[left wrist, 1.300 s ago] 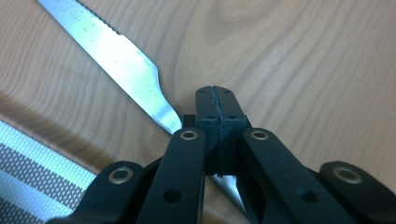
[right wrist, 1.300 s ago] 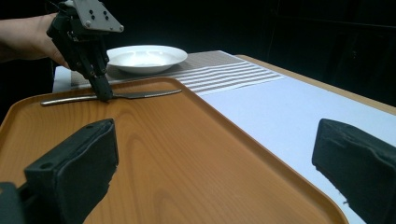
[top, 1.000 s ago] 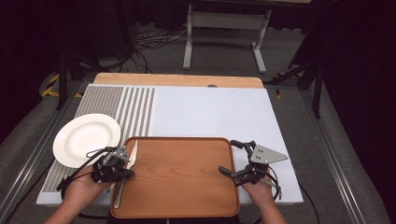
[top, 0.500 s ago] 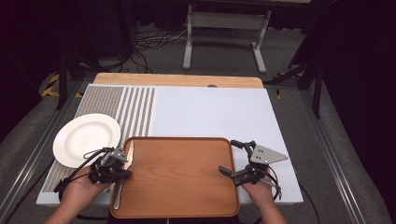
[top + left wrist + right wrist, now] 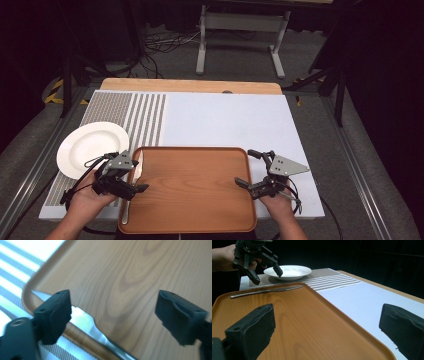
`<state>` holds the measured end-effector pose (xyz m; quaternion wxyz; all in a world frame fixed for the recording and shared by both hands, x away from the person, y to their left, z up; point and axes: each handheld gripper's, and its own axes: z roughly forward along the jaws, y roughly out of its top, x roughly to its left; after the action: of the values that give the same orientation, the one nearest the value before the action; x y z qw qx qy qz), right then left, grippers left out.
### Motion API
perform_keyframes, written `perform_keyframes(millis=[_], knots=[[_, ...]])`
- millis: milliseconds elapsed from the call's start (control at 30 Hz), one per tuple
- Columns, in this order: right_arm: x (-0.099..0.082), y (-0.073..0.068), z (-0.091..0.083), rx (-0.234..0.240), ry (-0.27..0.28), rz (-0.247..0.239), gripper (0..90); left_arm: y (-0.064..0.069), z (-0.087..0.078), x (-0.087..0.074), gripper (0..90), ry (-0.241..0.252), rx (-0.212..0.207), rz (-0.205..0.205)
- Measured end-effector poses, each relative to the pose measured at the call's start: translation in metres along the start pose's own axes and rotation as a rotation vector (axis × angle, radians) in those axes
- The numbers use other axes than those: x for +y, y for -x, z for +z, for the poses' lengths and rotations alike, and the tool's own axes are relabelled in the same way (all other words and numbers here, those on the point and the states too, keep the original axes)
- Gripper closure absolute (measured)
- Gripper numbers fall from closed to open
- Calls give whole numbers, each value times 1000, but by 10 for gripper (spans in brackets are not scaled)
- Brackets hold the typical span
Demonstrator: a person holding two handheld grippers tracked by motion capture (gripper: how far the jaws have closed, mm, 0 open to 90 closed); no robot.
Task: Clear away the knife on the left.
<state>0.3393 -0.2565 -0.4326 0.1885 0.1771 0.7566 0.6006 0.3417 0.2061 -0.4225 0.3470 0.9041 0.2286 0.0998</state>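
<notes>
Two grippers flank the brown wooden tray (image 5: pixel 200 195): left gripper (image 5: pixel 137 182), jaws just spread, above the silver knife (image 5: pixel 131 197) on its left rim; right gripper (image 5: pixel 250 167) spread wide, straddling its right rim.

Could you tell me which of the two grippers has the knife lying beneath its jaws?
The left gripper, at the tray's left edge: the knife lies on the rim under its open jaws. The right gripper stands open at the opposite edge.
</notes>
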Motion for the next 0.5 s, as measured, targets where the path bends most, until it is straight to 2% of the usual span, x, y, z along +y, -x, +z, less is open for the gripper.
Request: perform_keyframes(millis=[67,200,300,500], knots=[[0,0,0,-1,-1,0,11,1,-3,0,101,41,-8,3],[0,0,-2,-4,4,-1,11,2,-11,-1,39,165,7,14],[1,1,-2,-6,9,1,11,2,-18,-3,25,247,-2,30],[1,1,-3,-5,10,0,11,2,-23,-11,24,358,-1,32]])
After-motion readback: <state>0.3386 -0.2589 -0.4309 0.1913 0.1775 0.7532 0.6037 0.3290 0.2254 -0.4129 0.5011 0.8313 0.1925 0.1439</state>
